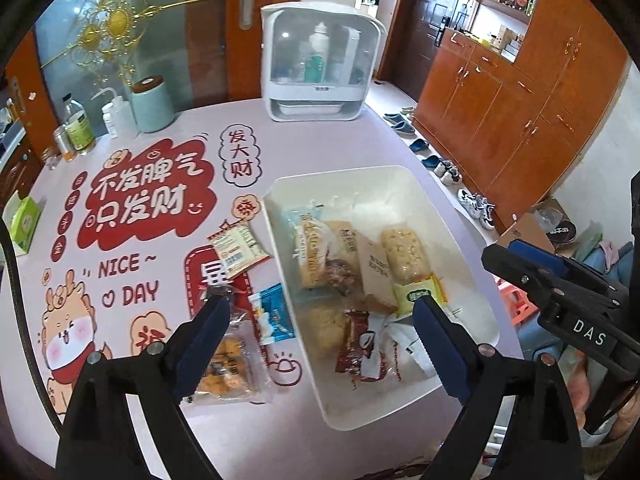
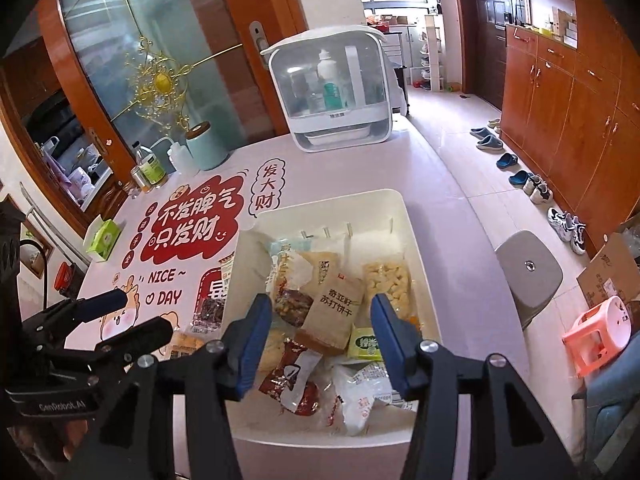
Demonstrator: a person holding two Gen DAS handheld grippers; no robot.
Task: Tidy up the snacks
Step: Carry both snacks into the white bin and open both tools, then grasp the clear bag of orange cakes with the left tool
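Note:
A white bin (image 1: pixel 436 208) on the table holds several snack packets, among them a brown paper biscuit pack (image 2: pixel 334 312), a puffed-rice bar (image 2: pixel 386 280) and a red-brown wrapper (image 1: pixel 356 344). My left gripper (image 1: pixel 320 308) is open wide and empty, straddling the bin's left wall. Its left finger hangs over loose packets on the mat: an orange snack pack (image 1: pixel 228 364), a blue packet (image 1: pixel 276 316) and a cream packet (image 1: pixel 238 250). My right gripper (image 2: pixel 322 312) is open above the bin's contents, with nothing pressed between its pads.
A printed pink mat (image 1: pixel 132 200) covers the table. A white storage box (image 1: pixel 320 64) stands at the back. Bottles and a pale green canister (image 1: pixel 152 104) line the far left, near a green tissue box (image 1: pixel 24 220). A grey stool (image 2: pixel 528 276) and shoes lie right of the table.

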